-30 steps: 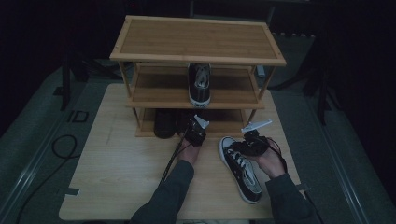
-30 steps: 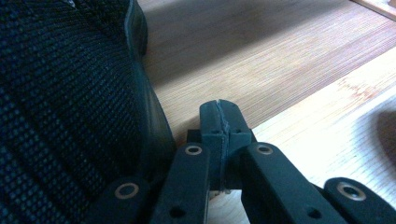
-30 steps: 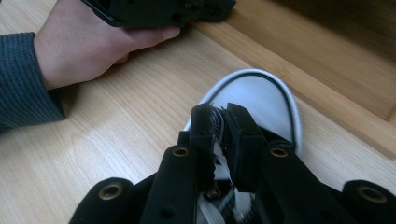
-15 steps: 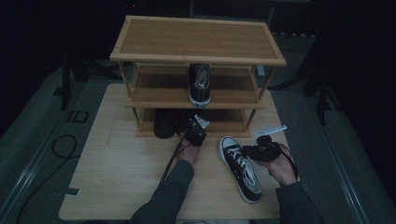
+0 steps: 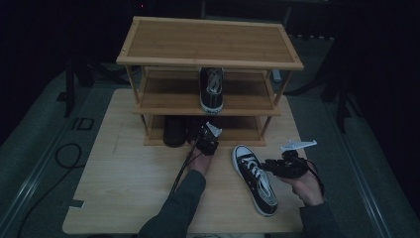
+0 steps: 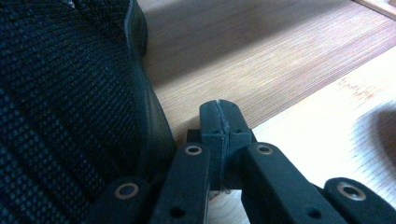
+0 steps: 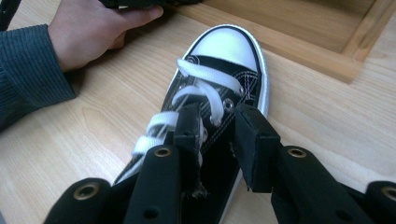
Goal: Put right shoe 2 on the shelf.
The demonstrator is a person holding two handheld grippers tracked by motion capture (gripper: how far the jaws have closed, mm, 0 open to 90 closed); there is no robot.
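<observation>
Lying toe-up on the pale wooden table [image 5: 124,183], the black canvas sneaker with white laces [image 5: 255,177] sits at five o'clock from the three-tier bamboo shoe rack [image 5: 210,47]. At its three o'clock, the right gripper [image 5: 271,166] has jaws parted. The left gripper [image 6: 219,122] is pressed closed, empty, beside a dark knit shoe [image 6: 70,102].

The high view is dim and murky, its edges sunk to near black, with a soft shadow under the shoe rack [image 5: 208,54]. Both gripper views are far brighter; in the left gripper view, glare whitens the table [image 6: 327,135] at the right and the close tongs blur.
</observation>
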